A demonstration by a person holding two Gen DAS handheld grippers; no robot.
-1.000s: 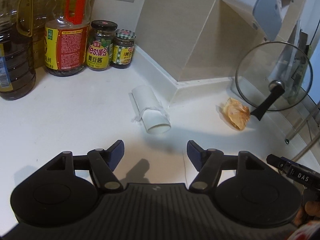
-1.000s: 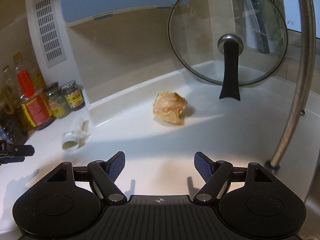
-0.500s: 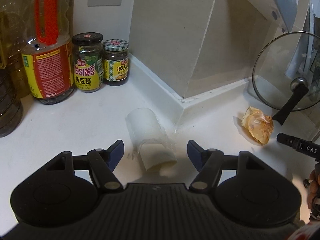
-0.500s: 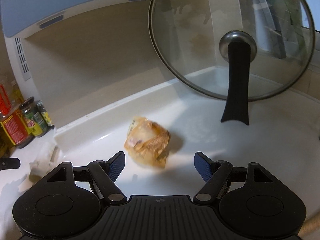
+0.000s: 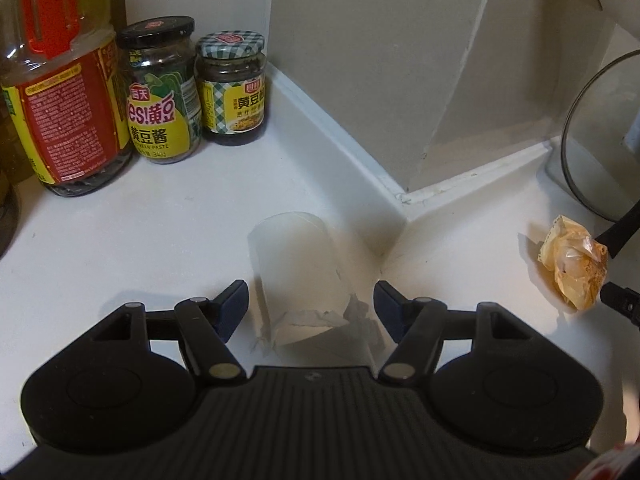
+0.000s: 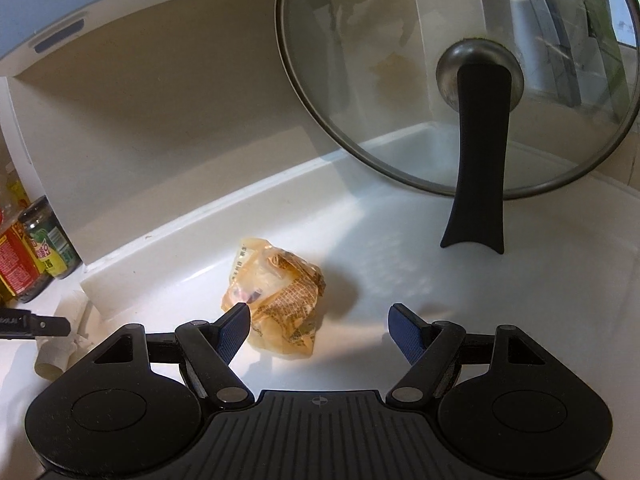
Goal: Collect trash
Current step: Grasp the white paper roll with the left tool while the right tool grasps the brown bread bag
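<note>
Both grippers have closed in since a second ago: we now have the left gripper (image 5: 310,306) straddling the roll (image 5: 298,276), and the right gripper (image 6: 318,330) up against the wrapper (image 6: 276,300), which was well ahead before.

Left jaws are closing, roll between them, pads not on it yet. Right jaws stand wide, holding nothing; wrapper sits at 10 o'clock of the gap, touching the left finger (image 6: 234,330).

Risks, as we judge them:
- The roll is a soft, torn tube and could crush or roll away toward 12 o'clock.
- The wrapper is off-centre, so closing may push it aside.
- The lid (image 6: 460,80) leans on the wall at 1 o'clock of the wrapper; a knock could tip it.

Counts: two trash pieces, two grippers, one lid, two jars (image 5: 162,92), one red-label bottle (image 5: 60,92).
</note>
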